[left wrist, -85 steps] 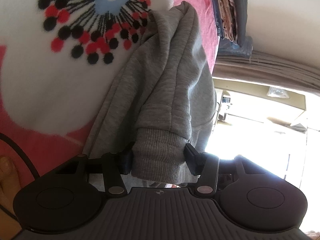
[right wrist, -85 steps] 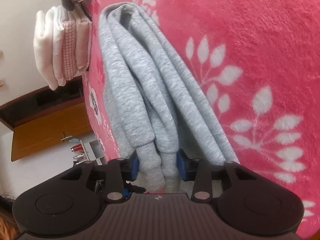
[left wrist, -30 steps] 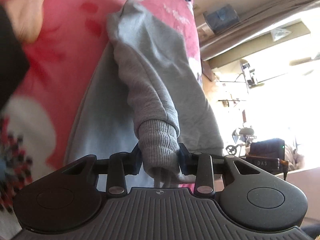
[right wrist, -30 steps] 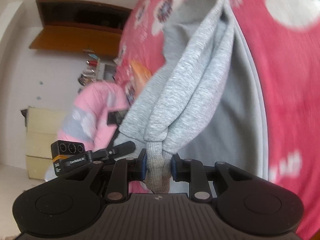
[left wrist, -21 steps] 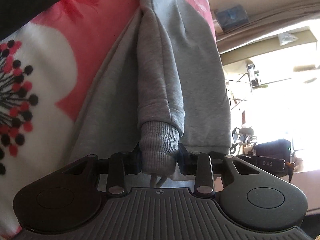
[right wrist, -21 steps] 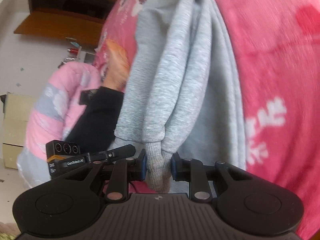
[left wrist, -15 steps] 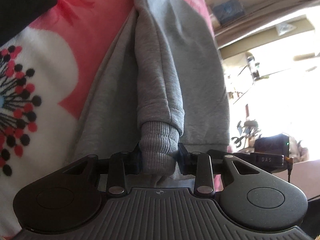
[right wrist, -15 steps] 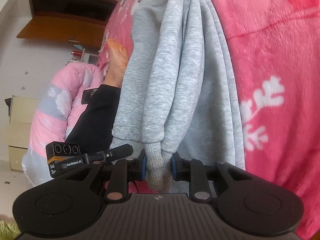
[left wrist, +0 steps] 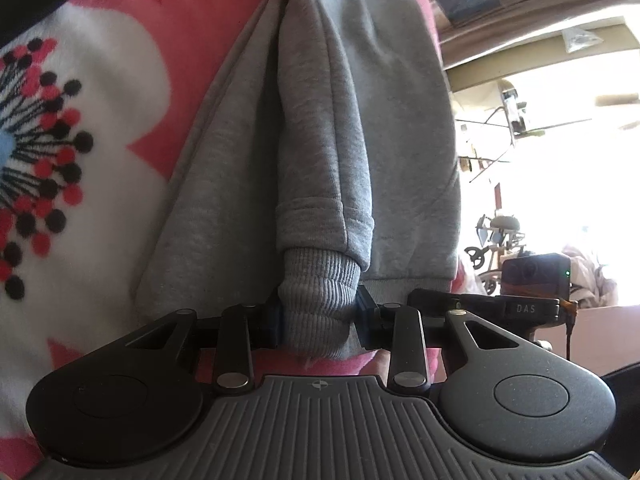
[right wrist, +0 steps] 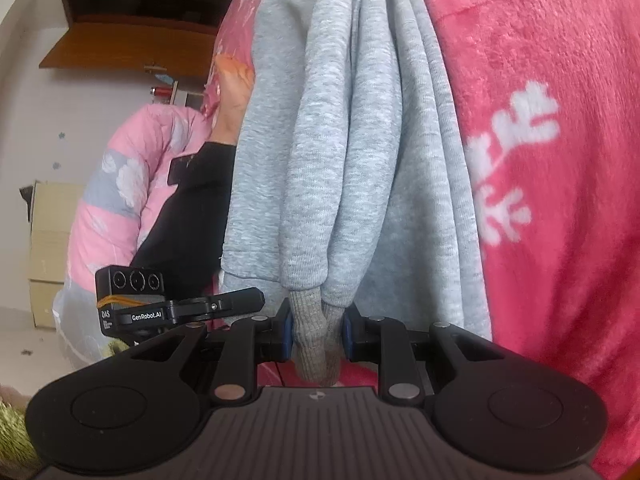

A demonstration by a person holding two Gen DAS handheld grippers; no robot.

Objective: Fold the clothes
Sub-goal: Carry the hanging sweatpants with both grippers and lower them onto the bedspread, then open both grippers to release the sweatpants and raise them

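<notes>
Grey sweatshirt [left wrist: 352,128] still gripped by its cuffs — left claw [left wrist: 318,316], right claw [right wrist: 316,330] — now lower over the blanket [left wrist: 100,80].

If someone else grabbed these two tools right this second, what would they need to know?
Left hand-held gripper: shut on a ribbed cuff of the grey fleece sweatshirt.
Right hand-held gripper: shut on the other ribbed cuff.
The sweatshirt lies stretched away from both over the pink flowered fleece blanket, its sleeves bunched lengthwise.
Done: both cuffs gripped, garment drawn out.
Left: lay the sleeves across the body, fold it, then let go. No finished fold shows yet.
</notes>
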